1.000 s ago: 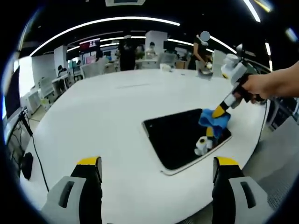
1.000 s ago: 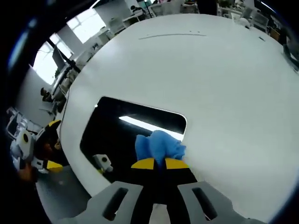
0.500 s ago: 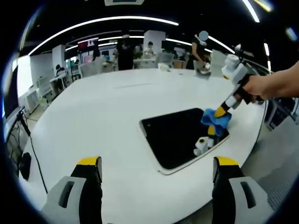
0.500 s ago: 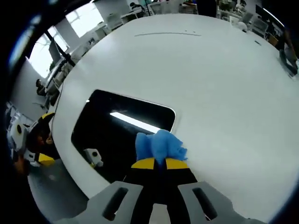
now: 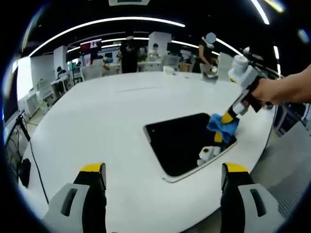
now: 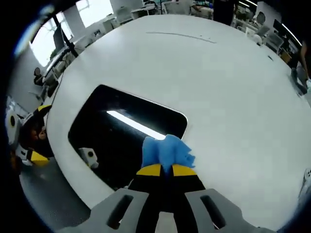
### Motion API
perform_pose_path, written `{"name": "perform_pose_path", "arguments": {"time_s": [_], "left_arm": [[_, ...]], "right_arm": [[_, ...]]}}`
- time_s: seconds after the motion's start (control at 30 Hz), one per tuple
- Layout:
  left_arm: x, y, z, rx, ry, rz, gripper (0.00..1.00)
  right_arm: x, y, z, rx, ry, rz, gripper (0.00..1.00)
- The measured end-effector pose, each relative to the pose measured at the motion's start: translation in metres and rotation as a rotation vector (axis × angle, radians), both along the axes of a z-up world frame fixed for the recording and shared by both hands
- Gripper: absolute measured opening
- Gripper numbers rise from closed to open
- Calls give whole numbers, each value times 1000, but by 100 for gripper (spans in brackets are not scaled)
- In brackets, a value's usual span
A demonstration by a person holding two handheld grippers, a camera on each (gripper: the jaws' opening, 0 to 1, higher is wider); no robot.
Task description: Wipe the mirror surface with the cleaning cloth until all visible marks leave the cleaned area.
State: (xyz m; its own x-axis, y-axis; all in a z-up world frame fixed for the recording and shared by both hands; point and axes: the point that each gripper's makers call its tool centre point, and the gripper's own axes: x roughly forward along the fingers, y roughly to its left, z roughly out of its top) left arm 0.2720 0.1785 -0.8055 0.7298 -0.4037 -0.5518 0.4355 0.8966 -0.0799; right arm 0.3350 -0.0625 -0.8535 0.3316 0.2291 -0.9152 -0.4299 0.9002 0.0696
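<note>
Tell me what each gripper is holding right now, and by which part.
The right gripper is shut on the blue cleaning cloth, pinching its bunched end, at the mirror's edge. The left gripper is open, holding nothing.

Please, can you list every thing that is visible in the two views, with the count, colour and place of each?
Rectangular dark mirror: one, black glass with pale rim, flat on the table.
Blue cleaning cloth: one, blue, on the mirror's edge, clamped in the right gripper.
Large white table: one, white, under the mirror.
Office desks and chairs: several, pale, far behind the table.
Left gripper: one, grey with yellow tips, open, above the table.
Right gripper: one, black with yellow tips, shut on the cloth.
Person's hand: one, holding the right gripper.
</note>
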Motion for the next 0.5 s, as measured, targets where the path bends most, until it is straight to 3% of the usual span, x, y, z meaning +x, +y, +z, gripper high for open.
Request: {"name": "perform_pose_path", "arguments": {"time_s": [0.5], "left_arm": [[0,-1,0,-8,0,-4,99]], "right_arm": [[-16,1,0,-1,-19,-17,1]]}}
